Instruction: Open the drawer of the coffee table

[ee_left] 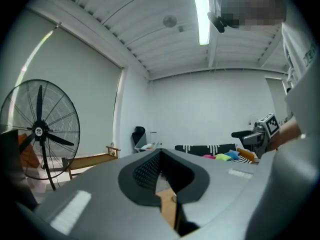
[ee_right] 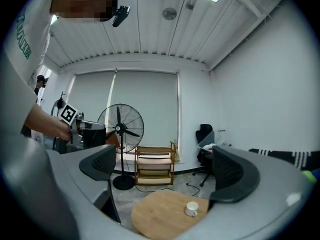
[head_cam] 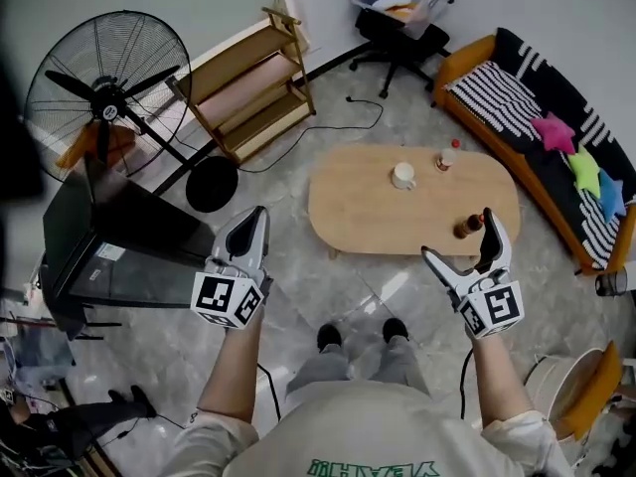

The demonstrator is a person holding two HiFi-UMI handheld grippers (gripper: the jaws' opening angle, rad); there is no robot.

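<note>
An oval wooden coffee table point(head_cam: 378, 212) stands on the grey floor ahead of the person's feet. It carries a white mug point(head_cam: 403, 176), a red-capped small bottle point(head_cam: 447, 157) and a brown bottle point(head_cam: 467, 228). No drawer shows in any view. My left gripper point(head_cam: 258, 215) hangs shut and empty over the floor to the table's left. My right gripper point(head_cam: 458, 235) is open and empty above the table's near right edge. In the right gripper view the table point(ee_right: 160, 214) and mug point(ee_right: 190, 209) lie between the wide jaws of the right gripper point(ee_right: 165, 171). The left gripper point(ee_left: 161, 165) shows only a sliver of table point(ee_left: 168, 210).
A large standing fan point(head_cam: 104, 92) and a dark cabinet point(head_cam: 109, 241) are at the left. A wooden shelf rack point(head_cam: 248, 82) stands by the far wall, with a cable point(head_cam: 328, 127) on the floor. An orange sofa point(head_cam: 542, 132) with cushions lines the right; an office chair point(head_cam: 397, 18) stands behind it.
</note>
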